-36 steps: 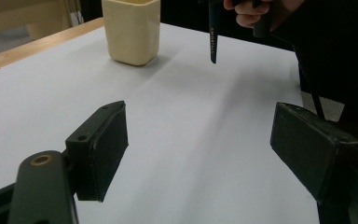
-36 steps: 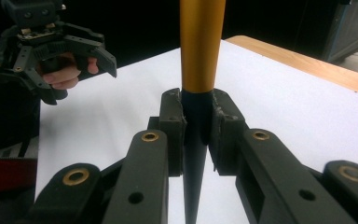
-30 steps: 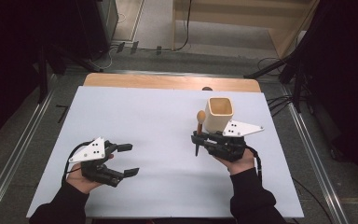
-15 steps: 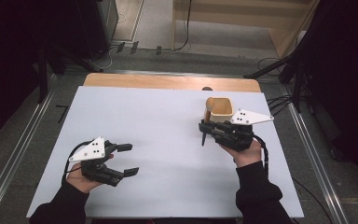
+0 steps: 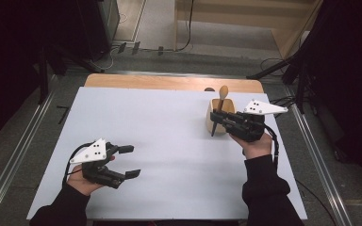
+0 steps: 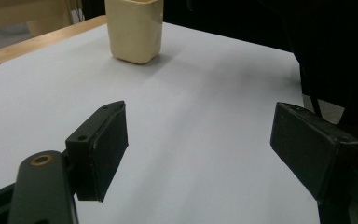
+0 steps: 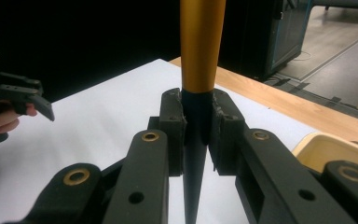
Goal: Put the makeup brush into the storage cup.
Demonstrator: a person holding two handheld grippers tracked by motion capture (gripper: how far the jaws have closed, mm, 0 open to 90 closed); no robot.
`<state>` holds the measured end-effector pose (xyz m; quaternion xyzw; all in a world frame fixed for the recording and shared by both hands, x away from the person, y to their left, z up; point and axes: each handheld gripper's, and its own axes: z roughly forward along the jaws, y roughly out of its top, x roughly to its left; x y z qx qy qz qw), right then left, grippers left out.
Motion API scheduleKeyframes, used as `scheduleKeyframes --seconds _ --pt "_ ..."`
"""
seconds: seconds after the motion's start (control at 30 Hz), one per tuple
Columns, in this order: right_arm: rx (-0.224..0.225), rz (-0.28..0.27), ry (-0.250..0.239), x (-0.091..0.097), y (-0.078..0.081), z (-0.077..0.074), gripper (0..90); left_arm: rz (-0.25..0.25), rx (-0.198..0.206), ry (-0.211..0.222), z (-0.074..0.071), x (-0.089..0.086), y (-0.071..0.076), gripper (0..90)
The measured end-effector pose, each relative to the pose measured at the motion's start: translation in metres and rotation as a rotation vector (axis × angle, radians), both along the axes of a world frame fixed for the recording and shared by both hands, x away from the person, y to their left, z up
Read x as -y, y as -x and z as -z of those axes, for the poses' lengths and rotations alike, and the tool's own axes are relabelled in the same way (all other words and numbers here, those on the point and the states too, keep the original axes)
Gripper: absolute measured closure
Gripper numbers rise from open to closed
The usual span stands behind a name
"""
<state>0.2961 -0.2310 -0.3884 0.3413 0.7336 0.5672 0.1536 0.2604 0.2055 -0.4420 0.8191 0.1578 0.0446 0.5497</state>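
My right gripper [image 5: 217, 118] is shut on a utensil [image 5: 223, 92] with a wooden upper part and a black tapered lower end. It holds the utensil nearly upright, just in front of a cream cup [image 5: 212, 123] at the right of the white table [image 5: 169, 132]. In the right gripper view the jaws of my right gripper [image 7: 196, 126] clamp the utensil [image 7: 201, 42] where wood meets black, with the cup's rim [image 7: 326, 142] at lower right. My left gripper [image 5: 128, 161] rests open near the front left, nothing between its jaws. The left gripper view shows my left gripper [image 6: 200, 149] and the cup [image 6: 134, 28] far off.
A wooden strip [image 5: 169, 82] runs along the table's far edge. Metal rails [image 5: 23, 141] flank both sides of the table, and cables [image 5: 283, 101] lie on the floor at the back right. Dark stands and furniture surround the table.
My right gripper has moved forward and slightly right toward the cup, carrying the utensil from left of the cup to a more upright pose in front of it. The left gripper has stayed still.
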Motion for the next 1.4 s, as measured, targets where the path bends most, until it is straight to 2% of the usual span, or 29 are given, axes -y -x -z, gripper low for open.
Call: scheduleKeyframes --seconds 0.7,0.87,1.0,1.23,1.33,1.4 --pt "0.02 0.076 0.038 0.009 -0.03 -0.026 78.6 -0.023 0.003 0.027 -0.002 -0.005 0.0 19.8" --pt "0.016 0.096 0.045 0.011 -0.037 -0.029 78.6 -0.024 -0.003 0.044 -0.003 -0.007 0.001 19.2" --pt "0.033 0.124 0.045 0.014 -0.042 -0.032 78.7 -0.025 0.002 0.066 -0.004 -0.009 0.002 18.6" --pt "0.036 0.176 0.058 0.02 -0.054 -0.036 78.6 -0.026 -0.003 0.071 -0.004 -0.011 0.002 18.0" --pt "0.026 0.18 0.04 0.024 -0.06 -0.036 78.6 -0.028 0.004 0.077 -0.005 -0.011 0.003 17.8" --pt "0.037 0.19 0.041 0.026 -0.063 -0.036 78.6 -0.03 0.006 0.075 -0.005 -0.011 0.003 17.8"
